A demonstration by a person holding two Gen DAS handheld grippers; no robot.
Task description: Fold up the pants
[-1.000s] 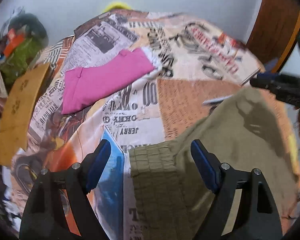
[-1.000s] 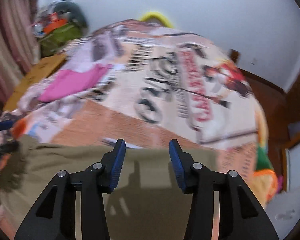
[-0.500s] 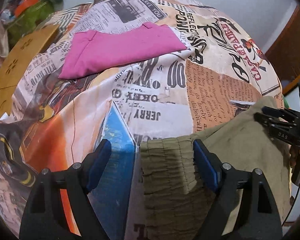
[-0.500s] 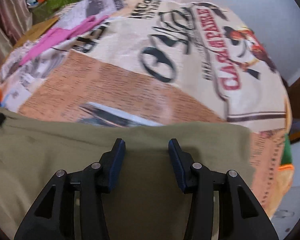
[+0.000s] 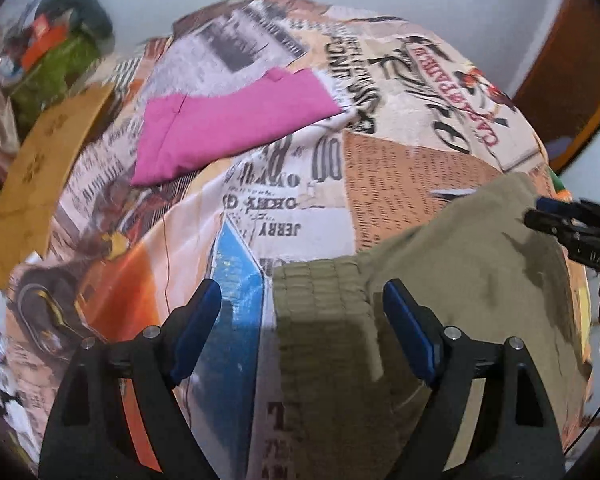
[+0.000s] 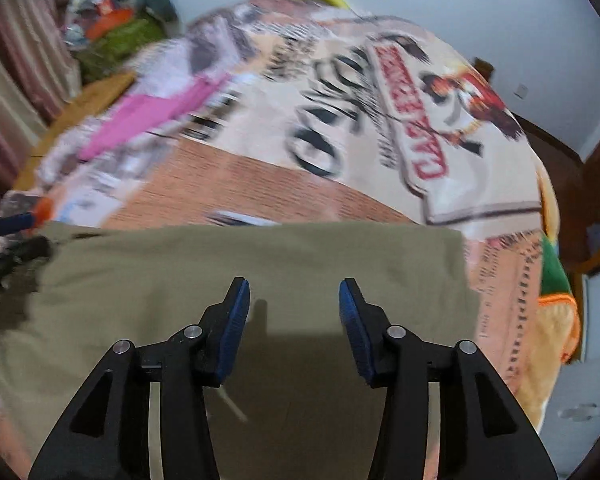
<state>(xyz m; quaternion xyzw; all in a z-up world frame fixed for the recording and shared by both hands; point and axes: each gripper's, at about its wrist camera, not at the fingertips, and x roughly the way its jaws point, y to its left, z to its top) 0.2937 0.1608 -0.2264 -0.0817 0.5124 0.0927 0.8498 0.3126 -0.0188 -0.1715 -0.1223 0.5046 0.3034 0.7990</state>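
Observation:
Olive-green pants (image 5: 452, 280) lie flat on a bed with a newspaper-print cover (image 5: 300, 184). Their ribbed elastic waistband (image 5: 320, 292) sits between the fingers of my left gripper (image 5: 302, 320), which is open and empty above it. The pants also fill the lower half of the right wrist view (image 6: 260, 280). My right gripper (image 6: 294, 312) is open and empty over the leg part, near the hem end (image 6: 460, 264). It also shows at the right edge of the left wrist view (image 5: 556, 220).
A folded pink garment (image 5: 228, 128) lies further back on the bed. A wooden board (image 5: 40, 176) and a pile of bags (image 5: 60, 56) are at the left. A wooden door frame (image 5: 572, 72) stands at the right. The bed edge drops off at the right (image 6: 556, 280).
Both grippers have pulled back and tilted up from the pants compared with half a second ago, so more of the bed and wall shows. Both stay open. The pants have not moved.

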